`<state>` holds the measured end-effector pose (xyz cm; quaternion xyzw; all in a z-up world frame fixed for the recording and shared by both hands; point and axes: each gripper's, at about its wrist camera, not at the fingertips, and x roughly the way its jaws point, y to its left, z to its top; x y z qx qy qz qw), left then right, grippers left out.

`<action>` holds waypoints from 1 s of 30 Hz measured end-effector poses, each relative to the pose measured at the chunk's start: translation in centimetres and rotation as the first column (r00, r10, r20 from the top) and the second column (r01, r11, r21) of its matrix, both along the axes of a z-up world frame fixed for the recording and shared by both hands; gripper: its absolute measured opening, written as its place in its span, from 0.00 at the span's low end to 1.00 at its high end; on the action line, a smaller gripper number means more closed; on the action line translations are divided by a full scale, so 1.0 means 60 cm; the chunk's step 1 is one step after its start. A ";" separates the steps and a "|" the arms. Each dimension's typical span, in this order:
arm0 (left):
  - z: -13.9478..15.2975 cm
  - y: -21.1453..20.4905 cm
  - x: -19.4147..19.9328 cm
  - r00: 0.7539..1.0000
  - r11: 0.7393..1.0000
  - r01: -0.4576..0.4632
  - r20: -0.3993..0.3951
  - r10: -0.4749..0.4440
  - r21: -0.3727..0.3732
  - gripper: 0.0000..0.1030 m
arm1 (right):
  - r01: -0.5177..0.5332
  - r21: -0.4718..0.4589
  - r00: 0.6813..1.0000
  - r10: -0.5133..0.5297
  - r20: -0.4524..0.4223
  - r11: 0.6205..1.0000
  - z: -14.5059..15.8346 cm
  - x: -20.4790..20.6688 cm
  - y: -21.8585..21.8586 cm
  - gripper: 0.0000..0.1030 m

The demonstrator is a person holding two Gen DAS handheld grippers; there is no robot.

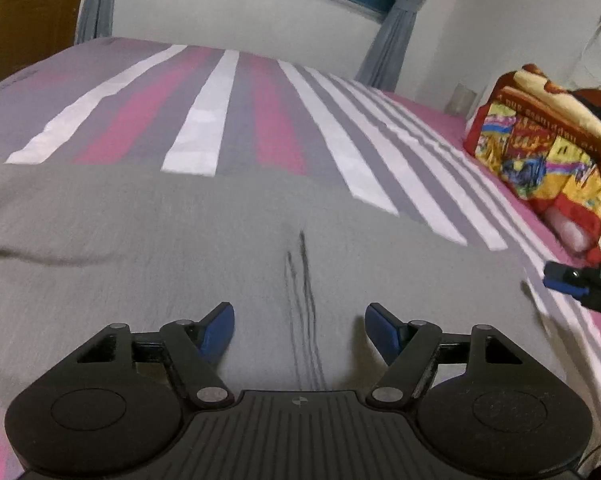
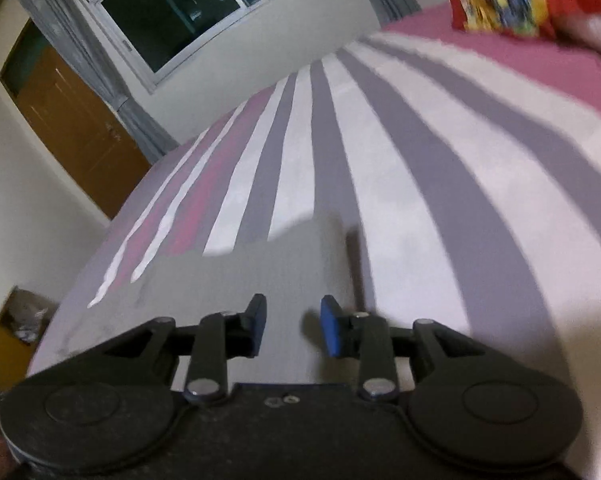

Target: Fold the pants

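Two wrist views over a bed (image 1: 204, 92) covered by a sheet striped in white, grey and pink. The grey pants (image 1: 204, 240) lie spread flat on the near part of the bed, filling the lower half of the left wrist view; their far edge runs straight across the stripes, a soft fold bulges at the left, and a few thin dark creases run down the middle of the cloth. The left gripper (image 1: 300, 330) hangs over the pants with its jaws standing wide apart, the blue pads clear on both sides and only flat cloth beneath the gap, nothing pinched. The right gripper (image 2: 293, 326) is seen in its own view above the right-hand part of the pants (image 2: 260, 280), close to their edge where the striped sheet begins; its jaws stand at a narrow gap, the pads apart and gripping nothing. In the left wrist view the tip of the right gripper (image 1: 568, 280) enters from the right margin, over the sheet just beside the pants. A folded blanket (image 1: 540, 144) in red, yellow and blue rests at the far right of the bed. Behind the bed are a pale wall, a dark window (image 2: 172, 12) flanked by grey curtains (image 1: 388, 40), and a brown wooden door (image 2: 76, 120). Both views are motion-blurred.
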<state>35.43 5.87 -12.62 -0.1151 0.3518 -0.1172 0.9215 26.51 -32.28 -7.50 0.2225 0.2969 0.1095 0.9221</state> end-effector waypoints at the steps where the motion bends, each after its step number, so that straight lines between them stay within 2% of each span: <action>1: -0.002 -0.003 0.013 1.000 1.000 0.001 -0.004 -0.001 0.002 0.71 | 0.001 -0.021 1.000 -0.001 0.023 1.000 0.006 0.017 0.004 0.28; 4: -0.024 -0.015 0.060 0.998 0.999 -0.010 -0.066 0.013 0.037 0.71 | -0.007 -0.089 1.000 0.008 0.014 0.996 -0.001 0.065 0.027 0.27; 5: -0.026 -0.016 0.071 0.997 0.999 -0.013 -0.077 0.016 0.039 0.71 | 0.000 -0.142 0.999 -0.004 -0.032 0.990 -0.011 0.077 0.034 0.24; 6: -0.019 -0.021 0.080 0.996 0.999 -0.015 -0.083 0.019 0.044 0.71 | 0.012 -0.208 0.994 -0.033 -0.102 0.978 -0.029 0.091 0.034 0.27; 7: -0.010 -0.021 0.080 0.997 0.999 -0.012 -0.073 0.015 0.038 0.71 | 0.008 -0.199 0.987 -0.040 -0.159 0.980 -0.050 0.105 0.027 0.33; 9: 0.002 -0.020 0.071 0.999 1.000 -0.007 -0.031 0.008 0.028 0.71 | 0.023 -0.142 0.988 -0.045 -0.151 0.990 -0.044 0.099 0.012 0.32; 11: -0.016 -0.024 0.071 0.997 0.996 -0.013 -0.068 0.019 0.086 0.71 | 0.046 -0.136 0.996 -0.055 -0.067 0.990 -0.027 0.074 0.009 0.33; 12: -0.024 -0.020 0.069 0.998 0.997 -0.016 -0.066 0.021 0.070 0.71 | 0.042 -0.141 0.998 -0.049 -0.048 0.989 -0.032 0.074 0.005 0.33; 14: -0.020 -0.010 0.051 0.998 0.999 -0.044 -0.053 0.046 0.027 0.71 | 0.000 -0.189 0.986 -0.032 -0.162 0.982 -0.064 0.083 0.009 0.32; 15: -0.014 -0.004 0.036 0.998 0.999 -0.047 -0.040 0.047 -0.014 0.71 | -0.004 -0.182 0.986 -0.026 -0.162 0.983 -0.065 0.072 0.005 0.32; 17: -0.012 0.010 0.012 0.999 0.992 -0.036 -0.031 0.033 -0.124 0.71 | 0.016 -0.168 0.993 -0.034 -0.110 0.986 -0.046 0.037 -0.003 0.36; 18: -0.015 0.015 0.003 0.999 0.987 -0.028 -0.035 0.023 -0.156 0.71 | 0.023 -0.146 0.997 -0.034 -0.072 0.989 -0.039 0.015 -0.010 0.36; 20: -0.023 0.015 -0.007 0.999 0.981 0.002 -0.041 -0.010 -0.196 0.70 | 0.030 -0.123 0.999 -0.035 -0.041 0.992 -0.035 -0.009 -0.018 0.45; 22: -0.038 0.012 -0.004 0.997 0.977 0.014 -0.076 -0.030 -0.211 0.60 | 0.025 -0.107 0.999 -0.027 -0.018 0.994 -0.032 -0.024 -0.019 0.45; 23: -0.045 0.015 0.001 0.995 0.970 0.012 -0.089 -0.034 -0.241 0.54 | 0.017 -0.101 1.000 -0.019 -0.018 0.995 -0.032 -0.028 -0.018 0.46; 24: -0.050 0.015 0.007 0.993 0.952 0.021 -0.102 -0.055 -0.305 0.42 | 0.014 -0.094 0.999 -0.016 -0.029 0.995 -0.035 -0.030 -0.015 0.46; 25: -0.054 0.009 0.011 0.991 0.938 0.041 -0.109 -0.083 -0.344 0.41 | 0.015 -0.093 0.999 -0.019 -0.045 0.996 -0.042 -0.030 -0.014 0.46; 28: -0.060 -0.017 0.022 0.987 0.963 0.070 -0.122 -0.105 -0.261 0.41 | 0.021 -0.088 0.997 -0.027 -0.070 0.996 -0.052 -0.035 -0.007 0.47; 30: -0.063 -0.003 0.022 0.988 0.955 0.045 -0.129 -0.086 -0.294 0.41 | 0.021 -0.082 0.997 -0.027 -0.071 0.996 -0.060 -0.040 -0.004 0.47</action>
